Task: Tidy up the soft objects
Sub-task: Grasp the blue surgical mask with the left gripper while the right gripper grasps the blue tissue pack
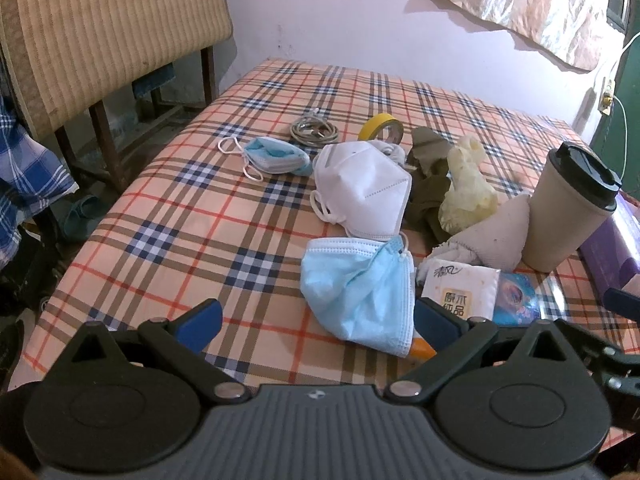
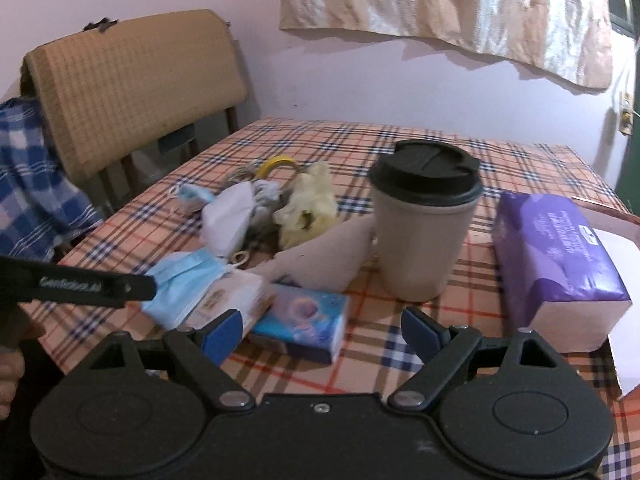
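Both tools hang low over the near edge of the desk point(image 1: 168, 216), which is covered in a plaid cloth. The left tool point(image 1: 318, 322) is spread wide with nothing between its blue fingers point(image 1: 202, 320); a crumpled blue mask point(image 1: 356, 292) lies on the cloth just ahead of it, its lower corner reaching in between the fingers. The right tool point(image 2: 322, 330) is spread just as wide and holds nothing, with a small blue tissue pack point(image 2: 302, 322) lying on the cloth just ahead of its left finger.

The soft things sit in a loose heap mid-desk. Behind the blue mask lies a white folded mask point(image 1: 362, 192), touching it. Farther back and left is a second blue mask point(image 1: 276, 154). To the right of the white one lie a dark green cloth point(image 1: 426, 184), a pale yellow glove point(image 1: 466, 184) and a beige sock point(image 1: 492, 232) leaning against a lidded cup point(image 1: 568, 208). A white tissue pack point(image 1: 460, 290) rests beside the near blue mask. A coiled cable point(image 1: 314, 130) and a roll of yellow tape point(image 1: 380, 128) sit at the back. A purple tissue pack point(image 2: 556, 260) lies right of the cup.
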